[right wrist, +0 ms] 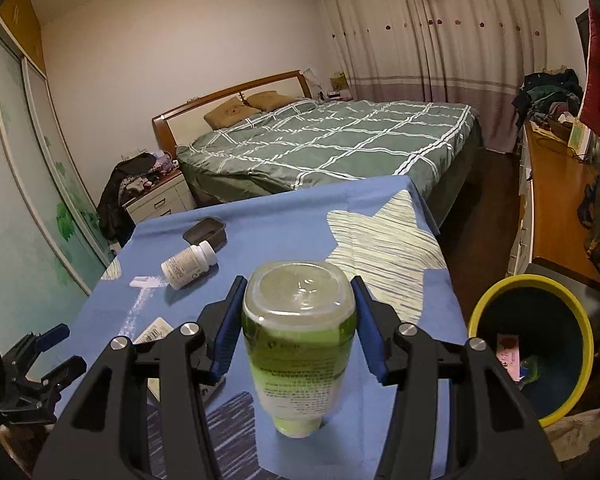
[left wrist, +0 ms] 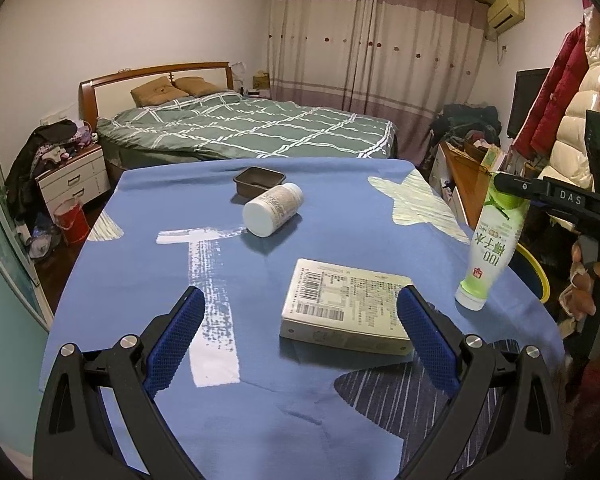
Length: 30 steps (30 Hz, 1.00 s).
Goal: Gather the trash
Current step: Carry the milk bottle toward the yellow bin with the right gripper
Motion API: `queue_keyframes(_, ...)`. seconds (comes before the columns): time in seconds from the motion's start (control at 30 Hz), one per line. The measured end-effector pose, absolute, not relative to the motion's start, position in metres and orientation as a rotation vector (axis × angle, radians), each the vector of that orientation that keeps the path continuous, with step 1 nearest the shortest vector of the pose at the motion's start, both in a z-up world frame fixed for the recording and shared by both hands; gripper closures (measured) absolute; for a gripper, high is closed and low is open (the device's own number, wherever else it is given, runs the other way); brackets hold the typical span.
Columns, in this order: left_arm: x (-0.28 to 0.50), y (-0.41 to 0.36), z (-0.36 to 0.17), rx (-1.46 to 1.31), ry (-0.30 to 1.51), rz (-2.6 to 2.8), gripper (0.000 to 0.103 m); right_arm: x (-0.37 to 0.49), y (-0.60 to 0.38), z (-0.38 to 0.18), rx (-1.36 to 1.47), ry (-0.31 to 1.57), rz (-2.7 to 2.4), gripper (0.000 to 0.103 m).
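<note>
My right gripper [right wrist: 299, 284] is shut on a green and white drink bottle [right wrist: 300, 332], which hangs upside down with its cap lowest. In the left wrist view the bottle [left wrist: 496, 240] hangs over the table's right edge, with the right gripper [left wrist: 512, 186] clamped on its upper part. My left gripper [left wrist: 300, 296] stands open, low over the blue tablecloth [left wrist: 228, 420]. A flat cream box [left wrist: 344, 308] with barcodes lies just ahead of the left gripper, partly behind its right finger. A white pill bottle [left wrist: 274, 214] lies on its side beside a small brown tray [left wrist: 258, 182].
A dark bin with a yellow rim [right wrist: 532, 280] stands on the floor right of the table and holds some scraps. A bed [right wrist: 332, 144] lies beyond the table, with a nightstand [left wrist: 74, 178] and a red bucket [left wrist: 72, 220] to the left. A desk and hanging coats [left wrist: 572, 92] are on the right.
</note>
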State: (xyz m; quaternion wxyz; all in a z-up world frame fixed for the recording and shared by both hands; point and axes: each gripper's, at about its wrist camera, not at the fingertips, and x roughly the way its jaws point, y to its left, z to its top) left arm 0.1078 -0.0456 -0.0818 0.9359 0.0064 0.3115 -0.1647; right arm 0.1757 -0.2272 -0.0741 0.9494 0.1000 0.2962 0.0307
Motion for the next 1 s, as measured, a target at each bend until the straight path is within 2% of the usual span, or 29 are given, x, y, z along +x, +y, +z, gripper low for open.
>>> queue_keyframes(0.47,0.102,-0.069,-0.073,0.049,0.629,-0.355,0.008,0.170,-0.245,-0.079,0.253,0.560,0.068,0.054)
queue_keyframes(0.77,0.111,-0.086,-0.082,0.048,0.669,-0.396,0.008,0.154,-0.308,-0.069,0.251,0.494,-0.154,0.053)
queue_keyframes(1.0,0.118,-0.102,-0.090,0.068,0.684,-0.421,0.008,0.148,-0.373,-0.092,0.284,0.514,-0.361,0.053)
